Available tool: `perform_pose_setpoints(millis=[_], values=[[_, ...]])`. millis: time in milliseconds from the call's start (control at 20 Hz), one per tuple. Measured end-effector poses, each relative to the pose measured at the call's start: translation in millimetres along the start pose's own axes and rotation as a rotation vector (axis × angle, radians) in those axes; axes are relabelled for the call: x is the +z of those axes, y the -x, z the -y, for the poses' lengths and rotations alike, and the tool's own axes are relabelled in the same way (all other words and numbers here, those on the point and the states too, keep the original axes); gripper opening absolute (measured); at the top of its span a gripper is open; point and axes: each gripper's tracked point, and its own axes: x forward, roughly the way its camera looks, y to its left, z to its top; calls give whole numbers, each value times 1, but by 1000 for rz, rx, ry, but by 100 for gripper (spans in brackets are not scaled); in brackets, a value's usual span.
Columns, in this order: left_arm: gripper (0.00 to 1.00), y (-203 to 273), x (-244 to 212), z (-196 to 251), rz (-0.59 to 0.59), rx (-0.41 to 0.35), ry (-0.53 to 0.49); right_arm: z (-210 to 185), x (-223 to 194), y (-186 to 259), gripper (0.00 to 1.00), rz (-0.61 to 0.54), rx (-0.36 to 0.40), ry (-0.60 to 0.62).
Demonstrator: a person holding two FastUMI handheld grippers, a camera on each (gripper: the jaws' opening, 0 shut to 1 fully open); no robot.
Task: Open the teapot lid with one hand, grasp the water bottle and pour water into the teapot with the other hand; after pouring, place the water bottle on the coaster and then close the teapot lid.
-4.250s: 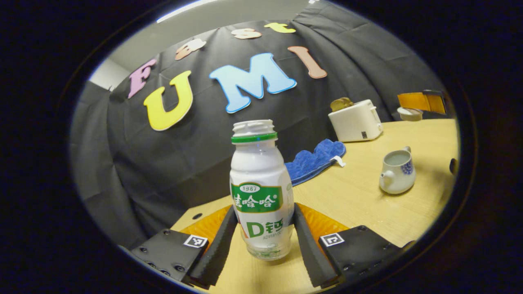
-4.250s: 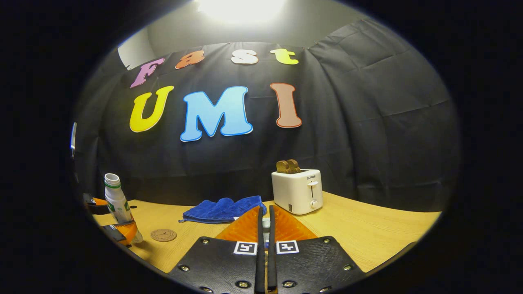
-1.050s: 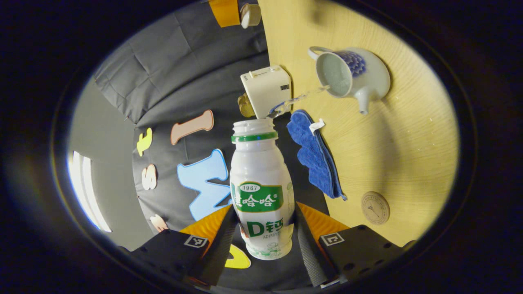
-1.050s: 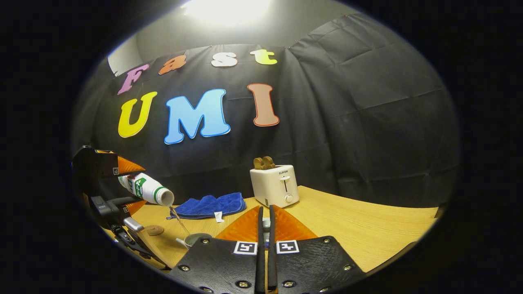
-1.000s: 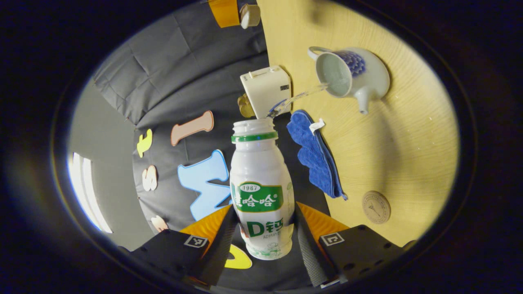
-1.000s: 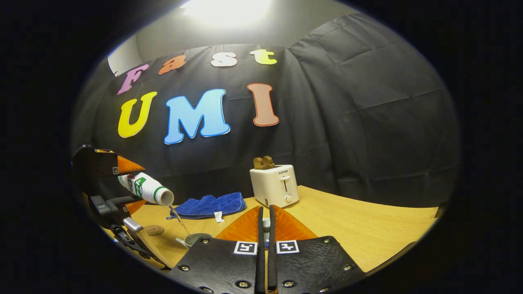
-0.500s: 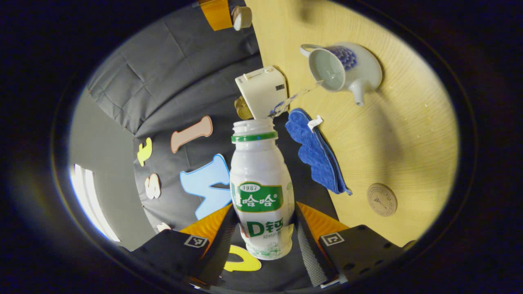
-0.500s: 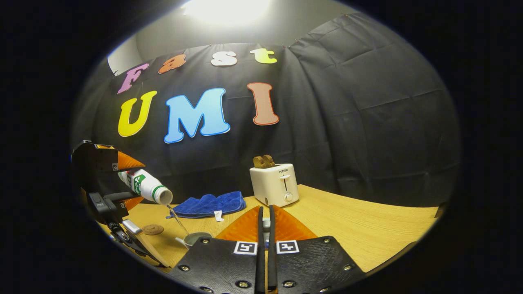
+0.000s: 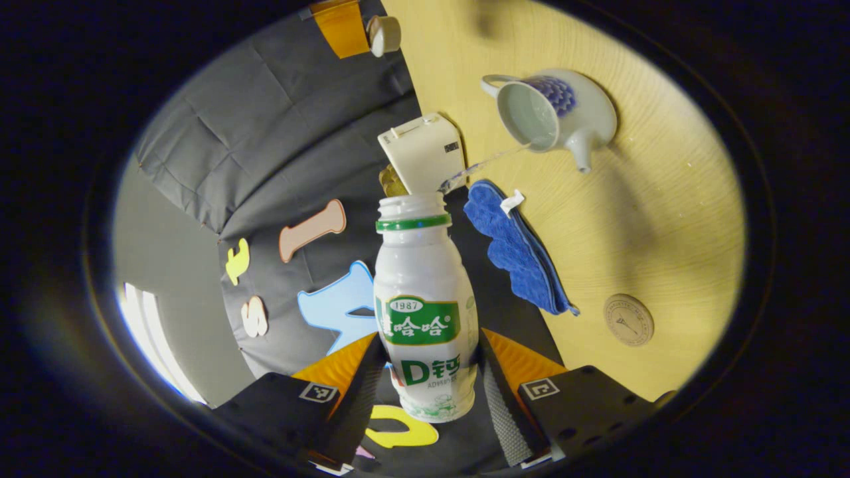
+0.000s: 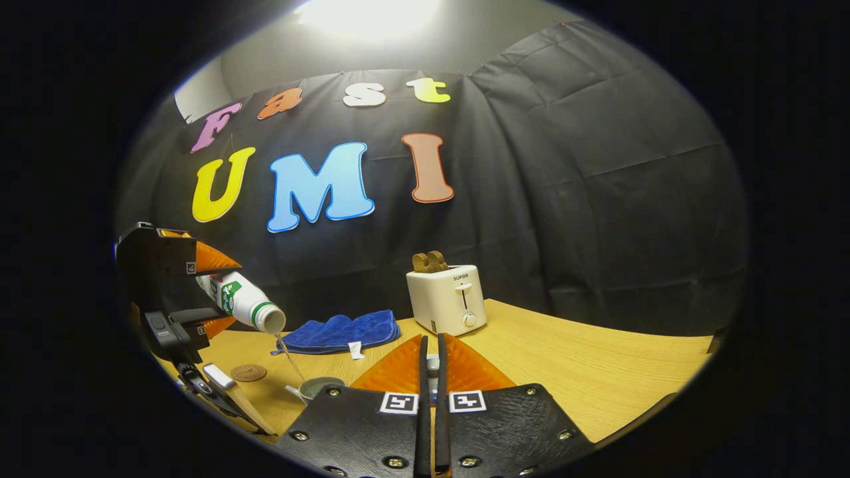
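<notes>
above the open teapot [image 9: 554, 119], left gripper [image 9: 425, 388] fingers clamping tilted water bottle [image 9: 422, 312], right gripper [image 10: 430, 372] fingers pinching lid [image 10: 432, 363]

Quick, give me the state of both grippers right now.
Left gripper: closed on the water bottle, tipped and pouring into the teapot.
Right gripper: closed on the teapot lid, held above the table.

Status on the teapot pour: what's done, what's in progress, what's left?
Done: the lid is off the teapot, held up by the right gripper. In hand: the left gripper clamps the tilted water bottle, with a stream of water falling into the open teapot. Left: set the bottle on the bare coaster, then close the lid.
</notes>
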Motion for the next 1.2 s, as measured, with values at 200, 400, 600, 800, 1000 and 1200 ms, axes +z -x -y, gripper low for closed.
perform_pose_setpoints(millis=[200, 400, 600, 800, 1000, 1200], values=[[89, 2, 5, -2, 14, 2, -25, 0, -1, 0, 2, -2, 3, -2], [89, 3, 10, -6, 33, 9, -65, 0, -1, 0, 2, -1, 4, -7], [81, 5, 18, -9, 53, 15, -107, 1, 0, 0, 2, 1, 4, -16], [85, 1, 25, -12, 69, 14, -127, 1, 1, 0, 3, 0, 6, -22], [89, 0, 29, -13, 80, 18, -151, 2, 1, 1, 3, 1, 6, -29], [87, 1, 30, -15, 88, 19, -136, 3, 0, 0, 3, -2, 3, -34]])
